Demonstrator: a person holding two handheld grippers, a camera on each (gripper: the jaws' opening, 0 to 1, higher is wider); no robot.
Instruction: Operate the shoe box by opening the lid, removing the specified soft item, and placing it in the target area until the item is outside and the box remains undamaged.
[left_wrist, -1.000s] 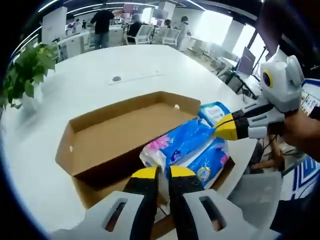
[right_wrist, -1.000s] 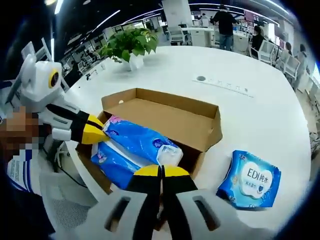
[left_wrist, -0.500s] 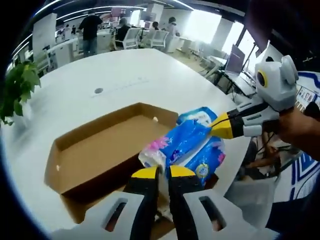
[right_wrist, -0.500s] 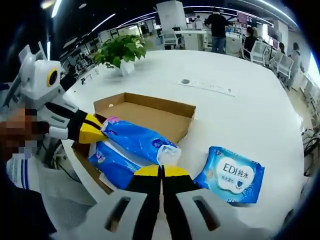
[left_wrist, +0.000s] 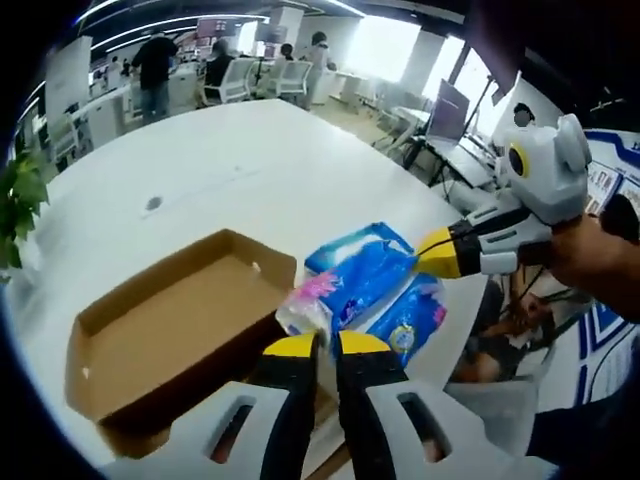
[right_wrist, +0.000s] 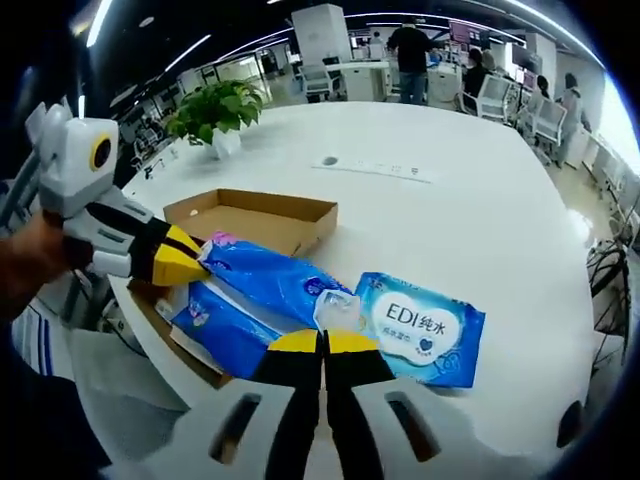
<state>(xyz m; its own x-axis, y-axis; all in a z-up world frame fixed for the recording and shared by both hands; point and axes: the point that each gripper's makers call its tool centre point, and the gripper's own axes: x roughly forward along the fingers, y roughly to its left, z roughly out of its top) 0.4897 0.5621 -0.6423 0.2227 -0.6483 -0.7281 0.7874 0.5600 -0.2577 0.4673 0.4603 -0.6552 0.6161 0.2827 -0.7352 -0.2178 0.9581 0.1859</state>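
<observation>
A long blue tissue pack hangs between both grippers, above the table edge. My left gripper is shut on its crimped white and pink end; it enters the right gripper view as a yellow-tipped left gripper. My right gripper is shut on the other crimped end and enters the left gripper view as a yellow-tipped right gripper. The open brown shoe box lies beside the pack. A second blue tissue pack lies under the held one.
A light blue wipes pack lies flat on the white table beside the box. A potted plant stands at the far side. The table edge runs close to the grippers. People and office chairs are far behind.
Both grippers, still shut on the pack, have carried it away from the box toward the wipes pack. The box now sits farther off to the side in both views.
</observation>
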